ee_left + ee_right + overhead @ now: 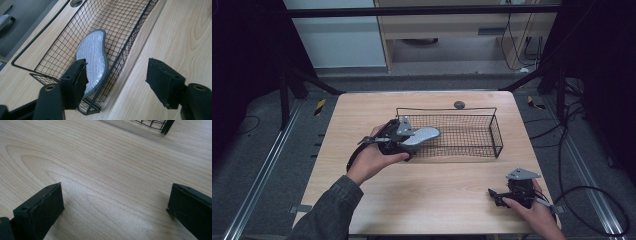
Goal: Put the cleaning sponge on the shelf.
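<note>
Near table strip (pixel 432 200) left free between both grippers — passage there unobstructed. Wire basket (pixel 497 135) walls block sideways entry; open top, left end taken up by grey insole (pixel 93 57).

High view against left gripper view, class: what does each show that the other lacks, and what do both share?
High view alone: the right hand-held gripper, open, resting near the table edge, and the floor around.
Left gripper view alone: the grey pad's glittery weave, and the left hand-held gripper open, pad unclamped.
Both: the pad in the wire basket on the wooden table.
</note>
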`<state>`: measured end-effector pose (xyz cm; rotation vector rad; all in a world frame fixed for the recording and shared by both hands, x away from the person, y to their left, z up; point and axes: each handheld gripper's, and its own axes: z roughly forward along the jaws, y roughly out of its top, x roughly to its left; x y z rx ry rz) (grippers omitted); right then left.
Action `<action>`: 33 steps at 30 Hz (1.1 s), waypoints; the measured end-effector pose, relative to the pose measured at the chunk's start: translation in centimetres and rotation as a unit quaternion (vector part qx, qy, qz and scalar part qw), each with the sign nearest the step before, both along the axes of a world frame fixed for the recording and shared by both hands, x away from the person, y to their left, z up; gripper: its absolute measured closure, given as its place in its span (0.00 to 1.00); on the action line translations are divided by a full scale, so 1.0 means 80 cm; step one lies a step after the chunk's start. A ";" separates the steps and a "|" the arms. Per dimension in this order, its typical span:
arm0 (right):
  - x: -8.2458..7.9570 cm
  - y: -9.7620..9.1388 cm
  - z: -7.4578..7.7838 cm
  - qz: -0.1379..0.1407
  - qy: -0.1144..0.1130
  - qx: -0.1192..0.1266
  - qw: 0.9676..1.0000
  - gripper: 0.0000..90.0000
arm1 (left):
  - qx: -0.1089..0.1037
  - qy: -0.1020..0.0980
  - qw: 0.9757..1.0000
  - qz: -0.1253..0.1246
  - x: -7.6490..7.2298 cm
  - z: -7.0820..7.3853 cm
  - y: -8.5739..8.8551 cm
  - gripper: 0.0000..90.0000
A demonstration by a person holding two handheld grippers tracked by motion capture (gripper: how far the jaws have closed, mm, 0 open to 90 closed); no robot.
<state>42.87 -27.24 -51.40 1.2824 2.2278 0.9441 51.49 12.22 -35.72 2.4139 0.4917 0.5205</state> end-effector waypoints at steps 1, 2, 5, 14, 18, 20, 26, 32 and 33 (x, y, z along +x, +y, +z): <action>0.000 0.000 0.000 0.000 0.000 0.000 1.000 0.00 | -0.002 -0.001 1.000 0.004 -0.002 0.000 0.003 0.33; 0.000 0.000 0.000 0.000 0.000 0.000 1.000 0.00 | -0.004 -0.001 1.000 0.008 -0.005 -0.001 0.007 0.31; 0.000 0.000 0.000 0.000 0.000 0.000 1.000 0.00 | -0.004 0.001 1.000 0.016 -0.010 -0.004 0.016 0.22; -0.001 0.000 0.000 -0.003 0.000 0.000 1.000 0.00 | -0.030 0.028 0.997 0.063 -0.027 -0.024 0.060 0.04; -0.001 0.001 0.000 -0.003 0.000 0.001 1.000 0.00 | -0.035 0.038 0.995 0.082 -0.029 -0.037 0.082 0.04; -0.001 0.000 0.000 -0.003 0.000 0.000 1.000 0.00 | -0.037 0.043 0.994 0.093 -0.029 -0.044 0.093 0.04; -0.001 0.000 0.000 -0.003 0.000 0.001 1.000 0.00 | -0.038 0.057 0.991 0.116 -0.027 -0.064 0.120 0.04; -0.001 0.001 0.000 -0.003 0.000 0.001 1.000 0.00 | -0.033 0.069 0.988 0.134 -0.022 -0.082 0.138 0.05; -0.001 0.000 0.000 -0.003 0.000 0.001 1.000 0.00 | -0.036 0.071 0.987 0.137 -0.022 -0.084 0.140 0.05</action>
